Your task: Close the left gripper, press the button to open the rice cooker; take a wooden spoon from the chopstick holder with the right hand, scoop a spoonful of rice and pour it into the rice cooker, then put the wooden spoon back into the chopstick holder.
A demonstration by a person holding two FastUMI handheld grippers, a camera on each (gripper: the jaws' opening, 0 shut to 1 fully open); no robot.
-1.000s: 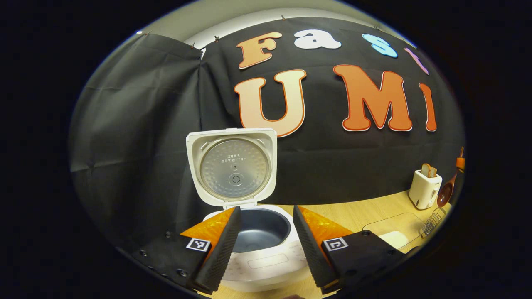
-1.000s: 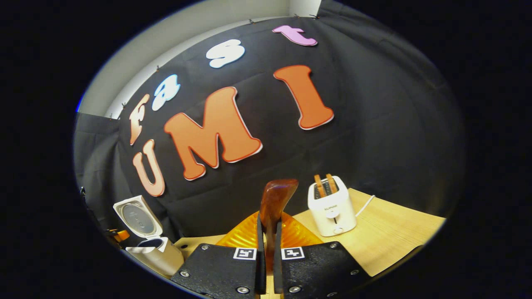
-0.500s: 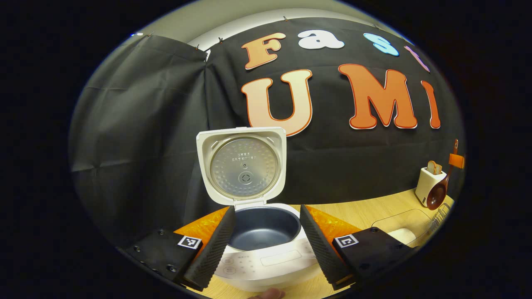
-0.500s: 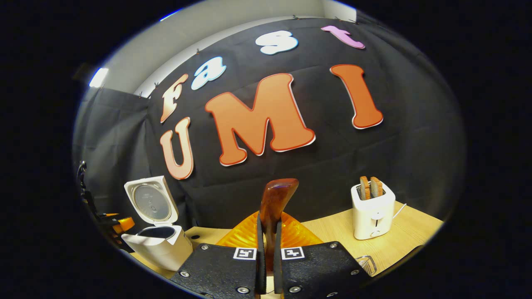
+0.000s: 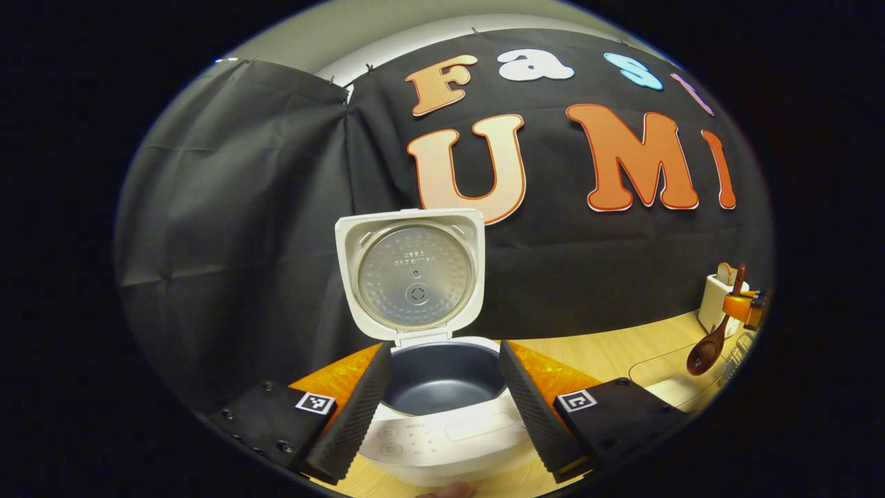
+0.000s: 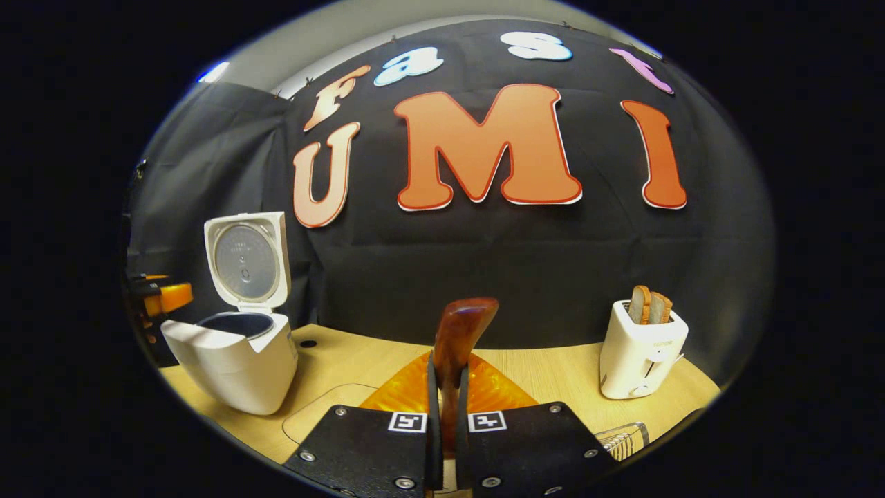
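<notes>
While your left gripper (image 5: 442, 398) hangs with its fingers spread apart, the rice cooker (image 5: 442, 415) sits just beyond them on the wooden table (image 5: 608, 353), lid (image 5: 413, 273) raised upright, inner pot (image 5: 442, 373) dark. Your right gripper (image 6: 442, 415) is clamped together on the wooden spoon (image 6: 460, 332), bowl end pointing up and away. Far right: white toaster (image 6: 641, 353) with two slices. Near right: wire chopstick holder (image 6: 622, 439), only partly visible. Near left of it: clear container (image 5: 674, 377) holding rice.
</notes>
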